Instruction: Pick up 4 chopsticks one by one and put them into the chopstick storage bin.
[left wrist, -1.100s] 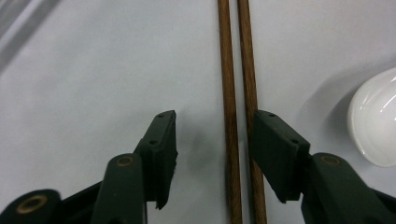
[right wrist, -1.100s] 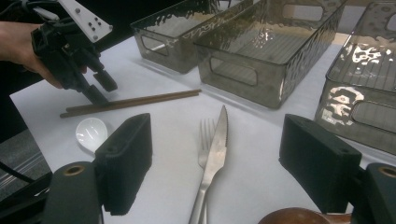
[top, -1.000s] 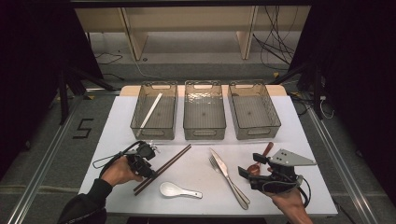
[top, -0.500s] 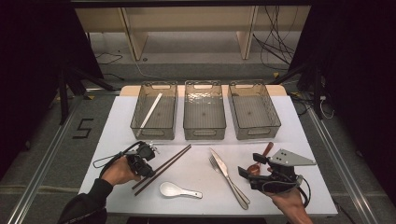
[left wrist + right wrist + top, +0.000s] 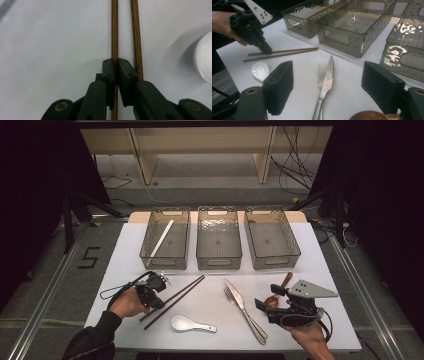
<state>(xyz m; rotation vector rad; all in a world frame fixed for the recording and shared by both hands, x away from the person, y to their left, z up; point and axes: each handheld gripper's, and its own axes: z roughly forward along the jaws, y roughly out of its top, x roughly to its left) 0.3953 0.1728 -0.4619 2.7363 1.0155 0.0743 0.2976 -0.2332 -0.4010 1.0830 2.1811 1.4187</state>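
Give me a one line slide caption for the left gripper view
Left gripper, jaws just closed, pinches one brown chopstick on the white table; its twin lies alongside.

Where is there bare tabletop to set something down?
Free: the left strip beside the left bin, and the patch between the chopsticks and fork. Crowded: around the white spoon, knife and right gripper.

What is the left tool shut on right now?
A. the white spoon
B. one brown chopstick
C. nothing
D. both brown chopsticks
B: in the left gripper view the left tool has just closed, pinching one chopstick, while the other chopstick lies free beside it.
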